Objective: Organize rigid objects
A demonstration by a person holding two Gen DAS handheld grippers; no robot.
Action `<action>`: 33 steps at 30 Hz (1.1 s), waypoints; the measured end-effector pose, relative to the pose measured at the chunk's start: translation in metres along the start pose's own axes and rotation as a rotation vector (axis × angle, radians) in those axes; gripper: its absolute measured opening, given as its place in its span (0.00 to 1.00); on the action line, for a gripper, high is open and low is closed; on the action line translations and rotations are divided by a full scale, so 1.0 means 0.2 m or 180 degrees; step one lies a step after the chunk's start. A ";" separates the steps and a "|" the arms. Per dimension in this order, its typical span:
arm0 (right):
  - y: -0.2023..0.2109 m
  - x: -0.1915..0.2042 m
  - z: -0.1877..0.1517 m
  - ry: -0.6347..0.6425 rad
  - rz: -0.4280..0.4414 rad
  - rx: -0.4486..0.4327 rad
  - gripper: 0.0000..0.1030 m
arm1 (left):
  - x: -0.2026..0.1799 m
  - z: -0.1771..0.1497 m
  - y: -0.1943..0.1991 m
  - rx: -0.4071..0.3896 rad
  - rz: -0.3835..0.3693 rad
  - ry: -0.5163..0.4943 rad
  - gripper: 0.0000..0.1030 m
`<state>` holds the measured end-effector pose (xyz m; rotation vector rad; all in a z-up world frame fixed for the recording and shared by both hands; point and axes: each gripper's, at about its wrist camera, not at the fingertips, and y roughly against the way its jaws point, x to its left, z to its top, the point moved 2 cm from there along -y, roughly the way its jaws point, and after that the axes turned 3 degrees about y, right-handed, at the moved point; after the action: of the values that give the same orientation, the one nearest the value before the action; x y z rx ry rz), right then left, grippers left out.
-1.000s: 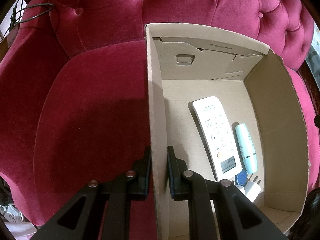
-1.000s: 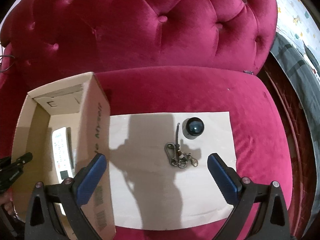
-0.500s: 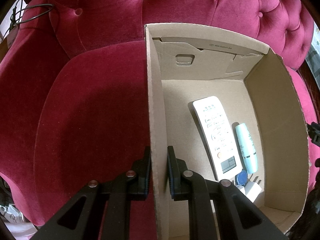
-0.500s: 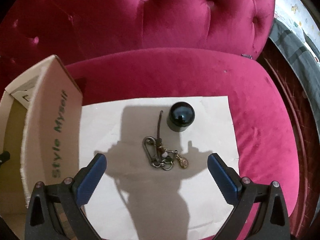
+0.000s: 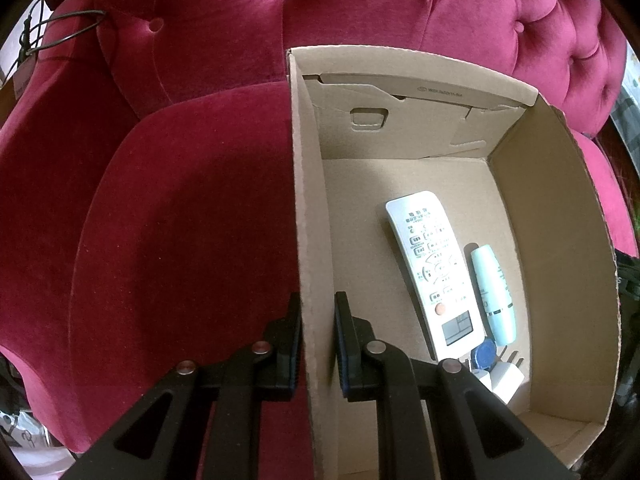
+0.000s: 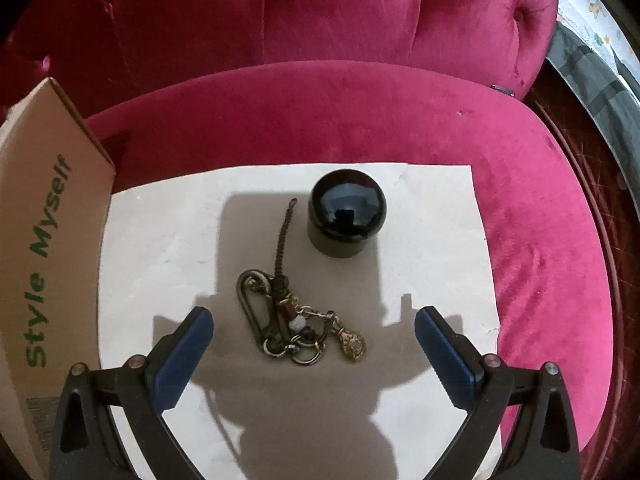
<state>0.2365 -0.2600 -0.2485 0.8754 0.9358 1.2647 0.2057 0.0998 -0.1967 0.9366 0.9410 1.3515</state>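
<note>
My left gripper is shut on the left wall of the cardboard box, one finger outside and one inside. In the box lie a white remote, a pale blue tube, a blue cap and a white plug adapter. My right gripper is wide open and empty, low over a white sheet. A brass keychain lies between its fingers. A black round-topped jar stands just beyond the keychain.
The box, printed "Style Myself", stands against the sheet's left edge on the crimson velvet sofa. The tufted backrest rises behind. A black cable hangs at the far left. The sofa's right edge drops off.
My right gripper has moved right and down toward the keychain, which now lies between its fingers; the box has slid to the left edge of view. The left gripper has not moved.
</note>
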 end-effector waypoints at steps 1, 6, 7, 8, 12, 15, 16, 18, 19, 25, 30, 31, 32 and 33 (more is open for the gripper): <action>-0.01 0.00 0.00 -0.0005 0.0012 0.0013 1.00 | 0.00 0.00 0.00 0.0001 -0.0004 0.0004 0.15; -0.03 0.00 0.01 -0.0041 0.0058 0.0050 1.00 | 0.00 0.00 0.00 0.0003 -0.0002 0.0000 0.15; -0.02 0.00 0.00 -0.0056 0.0076 0.0050 1.00 | 0.00 0.00 0.00 0.0004 -0.0003 0.0001 0.15; -0.03 0.00 0.01 -0.0079 0.0104 0.0055 1.00 | 0.00 0.00 0.00 0.0003 -0.0003 0.0000 0.15; -0.05 -0.02 0.03 -0.0099 0.0172 0.0065 1.00 | 0.00 0.00 0.00 0.0003 -0.0002 0.0000 0.15; -0.04 -0.01 0.01 -0.0058 0.0182 0.0068 0.96 | 0.00 0.00 -0.01 0.0006 0.0010 -0.0018 0.15; -0.03 -0.01 0.01 -0.0055 0.0190 0.0061 0.91 | -0.01 0.00 -0.01 0.0006 0.0010 -0.0016 0.15; -0.02 0.00 0.01 -0.0035 0.0212 0.0043 0.80 | -0.01 0.00 -0.01 0.0006 0.0010 -0.0014 0.15; -0.01 0.00 0.01 -0.0017 0.0217 0.0032 0.68 | -0.01 0.00 -0.01 0.0006 0.0009 -0.0011 0.15; 0.02 0.04 0.02 0.0116 0.0184 0.0041 0.28 | 0.00 0.00 0.00 0.0007 0.0001 0.0003 0.15; 0.06 0.01 0.06 0.0021 0.0225 0.0022 0.08 | 0.00 0.00 0.00 0.0003 -0.0007 0.0006 0.15; 0.07 0.01 0.07 0.0010 0.0247 0.0028 0.07 | 0.00 0.00 0.00 0.0004 -0.0009 0.0011 0.15; 0.08 0.01 0.07 0.0052 0.0231 0.0035 0.07 | 0.00 0.00 0.00 0.0005 -0.0008 0.0011 0.15; 0.08 0.02 0.07 0.0095 0.0217 0.0039 0.07 | 0.00 0.00 0.00 0.0006 -0.0006 0.0011 0.15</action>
<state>0.2445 -0.2542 -0.2294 0.9065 0.9450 1.3349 0.2054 0.1007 -0.1965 0.9349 0.9456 1.3511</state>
